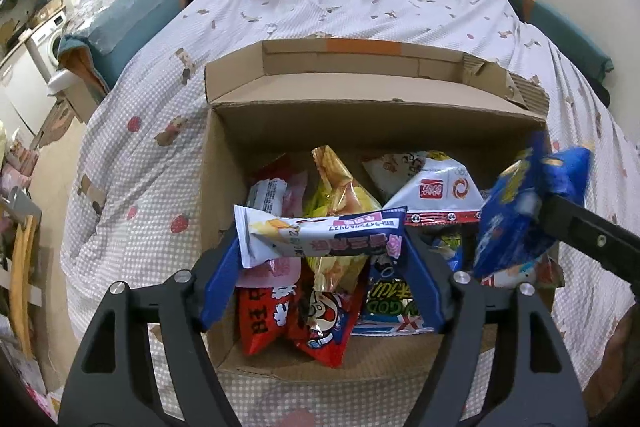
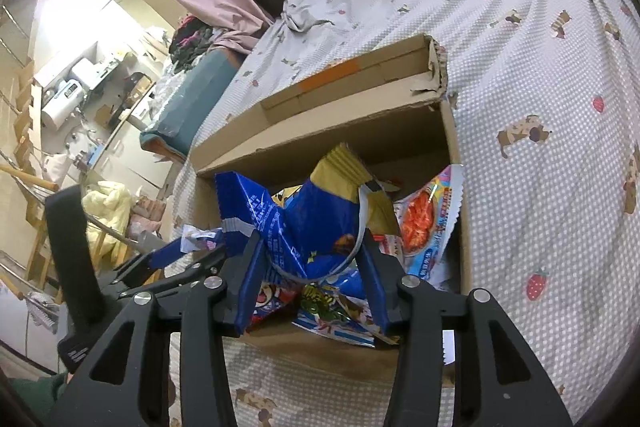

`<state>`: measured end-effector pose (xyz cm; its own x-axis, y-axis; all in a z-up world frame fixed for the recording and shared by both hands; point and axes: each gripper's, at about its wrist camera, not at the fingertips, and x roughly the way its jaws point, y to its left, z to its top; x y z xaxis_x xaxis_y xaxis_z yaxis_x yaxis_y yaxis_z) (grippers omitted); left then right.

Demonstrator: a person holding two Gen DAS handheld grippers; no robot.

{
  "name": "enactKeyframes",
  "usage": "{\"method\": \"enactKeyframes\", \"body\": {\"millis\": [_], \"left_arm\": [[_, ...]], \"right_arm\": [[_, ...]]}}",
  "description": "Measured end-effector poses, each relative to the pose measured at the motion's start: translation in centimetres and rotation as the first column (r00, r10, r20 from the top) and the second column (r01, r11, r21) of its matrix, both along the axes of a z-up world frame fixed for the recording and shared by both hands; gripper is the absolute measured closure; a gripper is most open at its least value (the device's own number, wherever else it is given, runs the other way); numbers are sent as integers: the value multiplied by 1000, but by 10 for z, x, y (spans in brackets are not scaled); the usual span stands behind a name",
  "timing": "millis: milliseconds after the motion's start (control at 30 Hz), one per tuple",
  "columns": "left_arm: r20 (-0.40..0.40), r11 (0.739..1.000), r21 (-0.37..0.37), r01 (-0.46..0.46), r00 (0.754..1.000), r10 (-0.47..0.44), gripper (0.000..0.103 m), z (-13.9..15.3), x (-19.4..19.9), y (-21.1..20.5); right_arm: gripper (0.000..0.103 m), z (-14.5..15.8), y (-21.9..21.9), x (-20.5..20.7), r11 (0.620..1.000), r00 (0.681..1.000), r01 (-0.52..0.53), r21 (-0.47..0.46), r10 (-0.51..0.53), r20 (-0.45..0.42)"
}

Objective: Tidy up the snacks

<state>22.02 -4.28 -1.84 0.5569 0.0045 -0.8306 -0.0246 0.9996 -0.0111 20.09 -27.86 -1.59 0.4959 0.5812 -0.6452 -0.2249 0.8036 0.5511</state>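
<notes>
A: A bed with a dotted, animal-print sheet [image 1: 360, 7] fills the room; an open cardboard box [image 1: 224, 163] sits on it, full of snack bags.

B: On the left, the left gripper [image 1: 320, 243] hangs over the box, clenched on a white-and-navy snack packet [image 1: 320, 233] stretched crosswise between its blue fingers [image 1: 218, 287], above the red bags lying in the box.

A: The left wrist view shows the right gripper only as a black finger at the edge.

B: Its own camera shows more: the right gripper [image 2: 312, 267] grasps a crumpled blue snack bag [image 2: 296, 223] with a gold top, held over the box's near side. Further right, an orange-printed packet [image 2: 428, 223] leans against the box wall.
</notes>
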Motion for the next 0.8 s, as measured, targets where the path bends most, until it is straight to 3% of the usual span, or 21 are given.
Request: {"method": "enactKeyframes", "body": {"millis": [133,200,233,367,800], "left_arm": [[-4,1000,-11,-1,1000,1,29,-1,-1,1],[-2,1000,-8,-16,1000,16,12,0,-2,1],[2,1000,-11,-26,1000,26,9,1,-3,2],[13,999,-40,-34,999,35,0,6,-7,5],[67,999,-9,-52,996,52,0,27,-30,15]], "right_arm": [[37,3,-4,0,1000,1000,10,28,-10,2],[6,6,-7,0,999,1000,10,40,-10,5],[2,10,-8,-1,999,1000,18,43,-19,22],[0,19,-12,-5,998,998,29,57,-33,58],[0,37,-13,-25,998,989,55,-16,-52,140]]}}
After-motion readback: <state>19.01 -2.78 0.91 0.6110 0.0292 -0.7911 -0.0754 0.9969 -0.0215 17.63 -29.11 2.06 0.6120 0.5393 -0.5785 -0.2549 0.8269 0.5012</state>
